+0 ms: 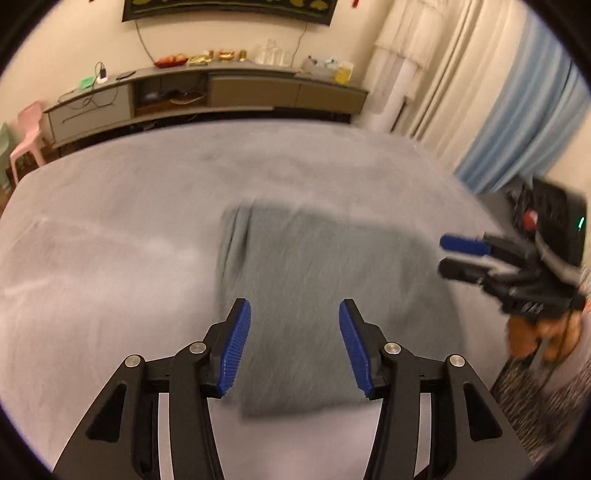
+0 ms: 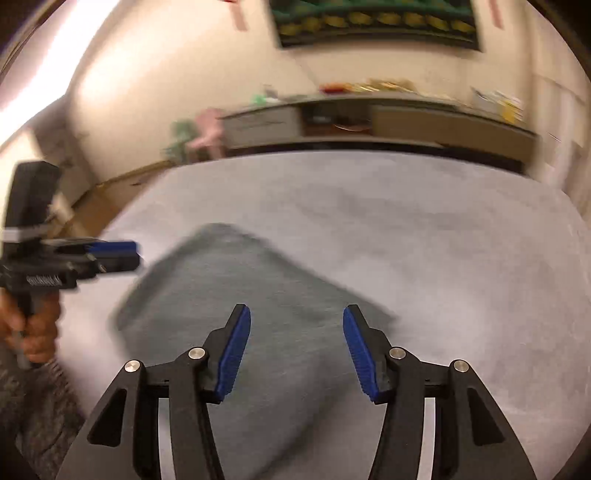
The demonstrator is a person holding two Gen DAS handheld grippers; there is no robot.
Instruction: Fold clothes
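A grey-green folded garment (image 1: 317, 295) lies flat as a rectangle on the grey bed cover (image 1: 110, 258). My left gripper (image 1: 294, 314) is open and empty, hovering above the garment's near edge. My right gripper (image 2: 296, 317) is open and empty too, above the garment (image 2: 229, 306) in its own view. The right gripper also shows at the right of the left wrist view (image 1: 448, 254), beside the garment's right edge. The left gripper shows at the left of the right wrist view (image 2: 135, 254). Both views are blurred.
A long low cabinet (image 1: 207, 96) with small items on top stands against the far wall. A pink chair (image 1: 27, 136) stands at the left. Pale and blue curtains (image 1: 517, 110) hang at the right. A dark picture hangs on the wall (image 2: 376, 22).
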